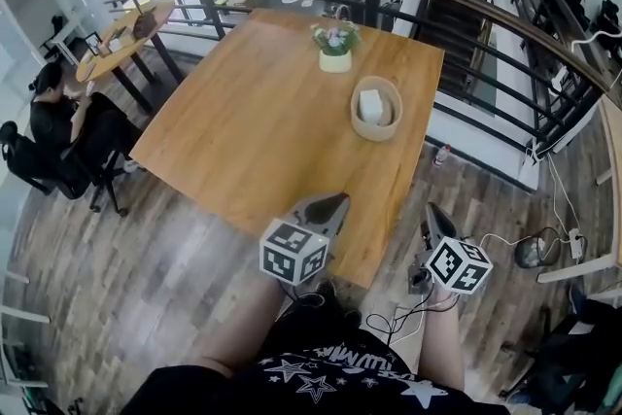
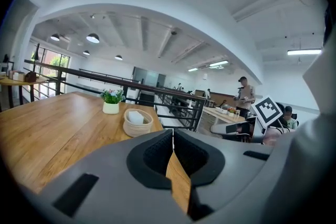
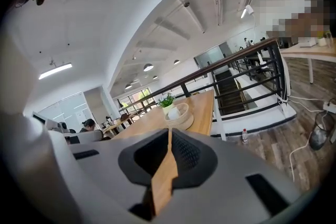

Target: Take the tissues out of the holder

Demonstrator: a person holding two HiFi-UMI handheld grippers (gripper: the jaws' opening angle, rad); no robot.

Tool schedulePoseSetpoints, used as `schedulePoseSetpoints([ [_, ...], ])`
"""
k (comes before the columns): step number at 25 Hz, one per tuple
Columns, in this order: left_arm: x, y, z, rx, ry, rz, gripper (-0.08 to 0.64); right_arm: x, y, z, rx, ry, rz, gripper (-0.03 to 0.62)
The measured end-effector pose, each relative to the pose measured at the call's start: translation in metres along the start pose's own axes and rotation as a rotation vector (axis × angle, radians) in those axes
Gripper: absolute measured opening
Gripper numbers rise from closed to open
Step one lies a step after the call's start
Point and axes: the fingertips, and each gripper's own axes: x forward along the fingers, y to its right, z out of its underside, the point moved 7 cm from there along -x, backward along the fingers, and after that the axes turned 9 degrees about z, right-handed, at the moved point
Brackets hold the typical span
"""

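A round woven holder point(image 1: 376, 109) stands on the wooden table point(image 1: 253, 131) toward its right side, with white tissues point(image 1: 370, 104) inside. Both grippers hover near the table's front edge, well short of the holder. My left gripper point(image 1: 330, 203) is shut with nothing in it, above the table's front corner. My right gripper point(image 1: 431, 213) is shut and empty, just off the table's right edge. The left gripper view has the holder point(image 2: 137, 123) ahead beyond the shut left gripper point(image 2: 172, 136). In the right gripper view the holder point(image 3: 178, 116) lies ahead of the shut right gripper point(image 3: 169, 135).
A small white pot of flowers point(image 1: 335, 50) stands behind the holder. A dark curved railing point(image 1: 466, 5) runs behind and right of the table. A seated person point(image 1: 58, 126) is at the far left. Cables point(image 1: 505, 243) and a bottle point(image 1: 443, 154) lie on the floor.
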Motion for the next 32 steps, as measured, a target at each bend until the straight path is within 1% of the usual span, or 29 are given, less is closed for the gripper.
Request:
schedulePoseSetpoints([
  [4,0.011,-0.025,-0.006,-0.036,0.015,0.004,0.017,0.015,-0.009,-0.013,-0.031,-0.003,0.001,0.029],
  [7,0.016,-0.044,-0.017,-0.044,0.035,0.021,0.017,0.025,-0.014,-0.032,-0.055,0.015,0.026,0.029],
  [11,0.026,-0.059,-0.029,-0.033,0.051,0.049,0.017,0.036,-0.016,-0.054,-0.066,0.044,0.054,0.029],
  [18,0.029,-0.103,-0.032,-0.022,0.067,0.05,0.017,0.08,-0.034,-0.059,-0.096,0.028,0.071,0.029],
  [20,0.025,-0.118,-0.032,-0.01,0.079,0.039,0.017,0.091,-0.044,-0.059,-0.098,0.022,0.049,0.029],
  [22,0.024,-0.13,-0.03,-0.016,0.084,0.015,0.017,0.098,-0.049,-0.058,-0.099,0.02,0.031,0.029],
  [25,0.021,-0.141,-0.029,-0.028,0.093,-0.007,0.017,0.104,-0.051,-0.056,-0.11,0.012,0.023,0.029],
  [29,0.009,-0.162,-0.035,-0.032,0.096,-0.022,0.017,0.122,-0.067,-0.057,-0.106,-0.001,0.026,0.029],
  [32,0.002,-0.172,-0.033,-0.043,0.099,-0.042,0.017,0.137,-0.079,-0.057,-0.112,-0.008,0.005,0.029],
])
